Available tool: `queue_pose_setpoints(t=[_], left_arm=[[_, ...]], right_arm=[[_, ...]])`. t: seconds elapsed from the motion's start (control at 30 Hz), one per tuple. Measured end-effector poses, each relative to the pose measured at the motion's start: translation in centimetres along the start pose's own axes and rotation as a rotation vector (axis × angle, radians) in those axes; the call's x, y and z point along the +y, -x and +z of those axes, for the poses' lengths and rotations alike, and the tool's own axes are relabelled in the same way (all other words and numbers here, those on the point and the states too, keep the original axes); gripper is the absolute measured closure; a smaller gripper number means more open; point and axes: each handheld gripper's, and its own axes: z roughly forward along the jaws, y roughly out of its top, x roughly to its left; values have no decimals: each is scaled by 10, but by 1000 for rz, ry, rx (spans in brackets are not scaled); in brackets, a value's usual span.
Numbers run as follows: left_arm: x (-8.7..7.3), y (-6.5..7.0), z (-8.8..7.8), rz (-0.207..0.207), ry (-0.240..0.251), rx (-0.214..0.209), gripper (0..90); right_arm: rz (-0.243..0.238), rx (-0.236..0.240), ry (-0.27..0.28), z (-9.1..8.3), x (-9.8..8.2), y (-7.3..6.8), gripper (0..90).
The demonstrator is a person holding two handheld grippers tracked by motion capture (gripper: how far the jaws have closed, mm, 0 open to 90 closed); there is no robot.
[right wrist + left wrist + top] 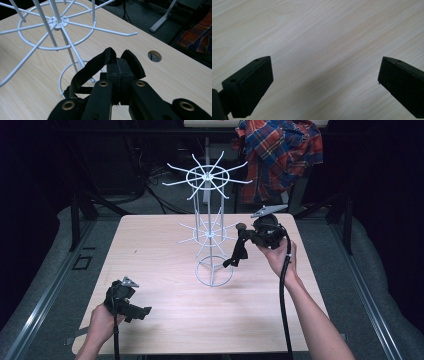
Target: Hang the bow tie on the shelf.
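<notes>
A white wire rack (210,235) with two tiers of radiating hooks stands on the light wooden table (150,255). My right gripper (243,232), held just right of the rack's lower tier, is shut on a black strap (237,251) that hangs down toward the rack's base ring. In the right gripper view the jaws (119,72) pinch the strap (90,67), which loops to the left, below the rack's hub (58,23) and a long hook. My left gripper (142,312) rests low at the table's near left. It (324,75) is open, with bare wood between its pads.
A plaid shirt (280,152) hangs behind the table at the back right. A round cable hole (154,56) sits near the table's far edge. Dark floor and frame rails surround the table.
</notes>
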Motion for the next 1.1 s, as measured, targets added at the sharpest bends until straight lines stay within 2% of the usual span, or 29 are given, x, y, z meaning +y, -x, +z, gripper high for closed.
queue_pose_setpoints(t=[0.27,0.57,1.1], left_arm=[[0,0,0,-2,2,2,0],[0,0,0,-1,-1,1,0],[0,0,0,0,-3,1,0]], right_arm=[[30,16,-12,8,-5,4,900],[36,22,-33,15,-14,4,900],[54,65,-75,34,-30,-1,900]])
